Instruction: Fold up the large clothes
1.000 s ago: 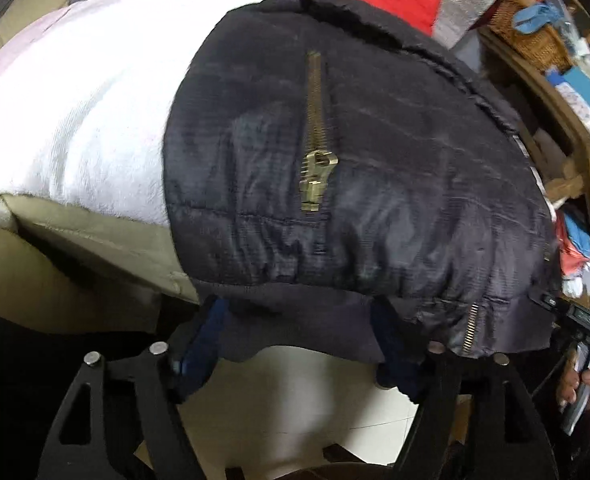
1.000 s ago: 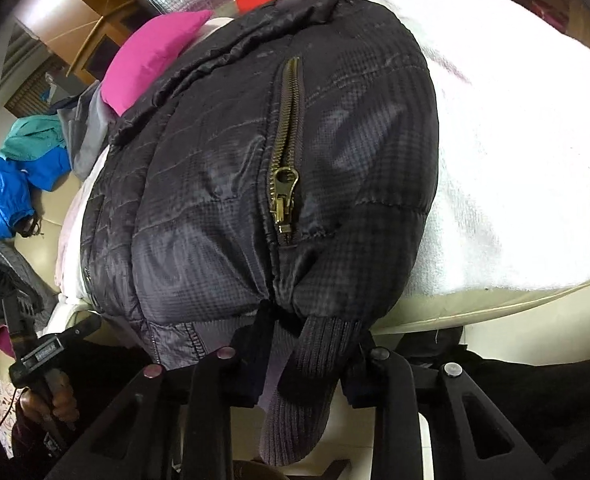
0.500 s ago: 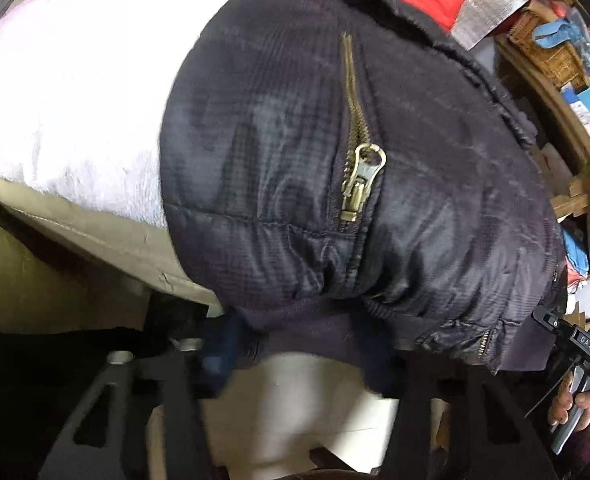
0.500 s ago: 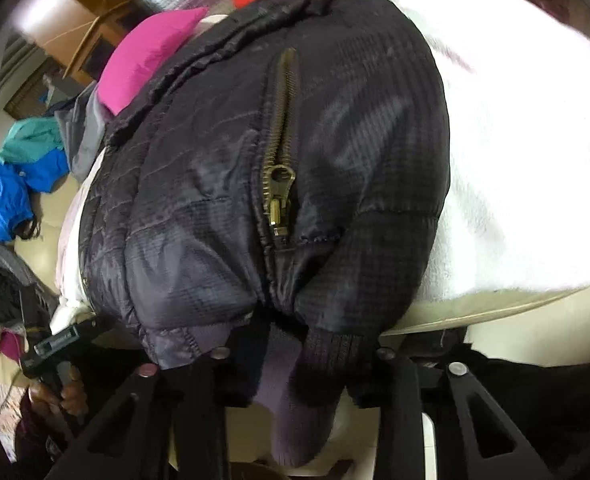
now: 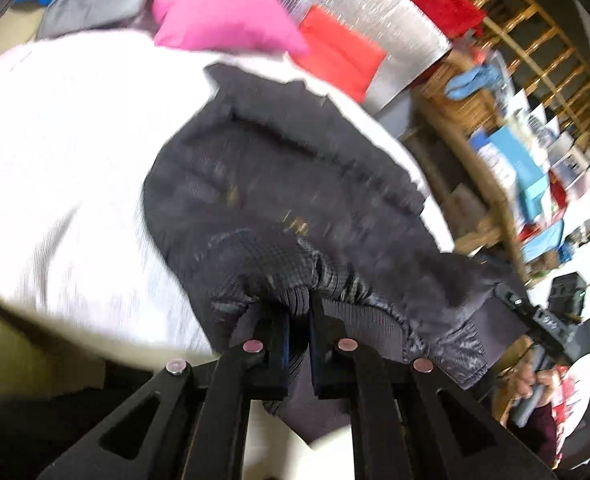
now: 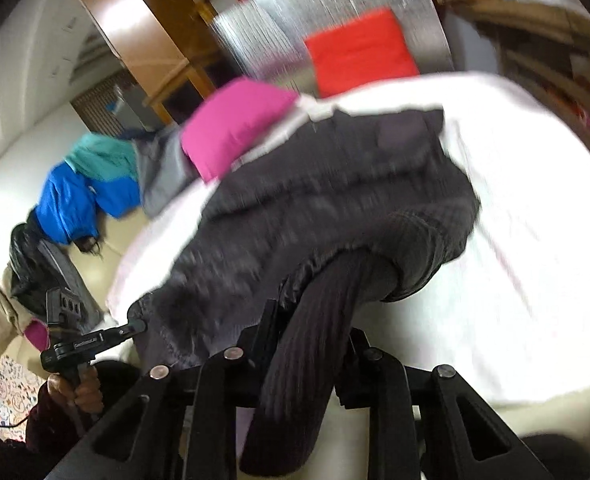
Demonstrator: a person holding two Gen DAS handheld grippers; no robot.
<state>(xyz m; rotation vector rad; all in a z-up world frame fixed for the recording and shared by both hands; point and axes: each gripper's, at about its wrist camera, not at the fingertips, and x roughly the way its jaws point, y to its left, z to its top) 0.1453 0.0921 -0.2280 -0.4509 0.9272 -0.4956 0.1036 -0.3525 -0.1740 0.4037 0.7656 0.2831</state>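
Note:
A black quilted jacket (image 5: 295, 184) lies on a white towel-covered surface (image 5: 63, 152), its near hem lifted. My left gripper (image 5: 299, 320) is shut on the jacket's ribbed hem at one near corner. In the right wrist view the jacket (image 6: 335, 184) is bunched and raised, and my right gripper (image 6: 315, 332) is shut on its ribbed cuff (image 6: 307, 360), which hangs down between the fingers. Each view shows the other gripper at the jacket's far corner. Both views are motion-blurred.
A pink cushion (image 5: 223, 12) and a red cushion (image 5: 339, 52) sit at the back against silver foil sheeting (image 5: 375, 12). Wooden shelves (image 5: 507, 128) with clutter stand on the right. A blue and teal jacket (image 6: 87, 188) lies to the left.
Both grippers have closed on the jacket's near hem and lifted it up and forward over the jacket body. The zipper pockets have passed out of clear view.

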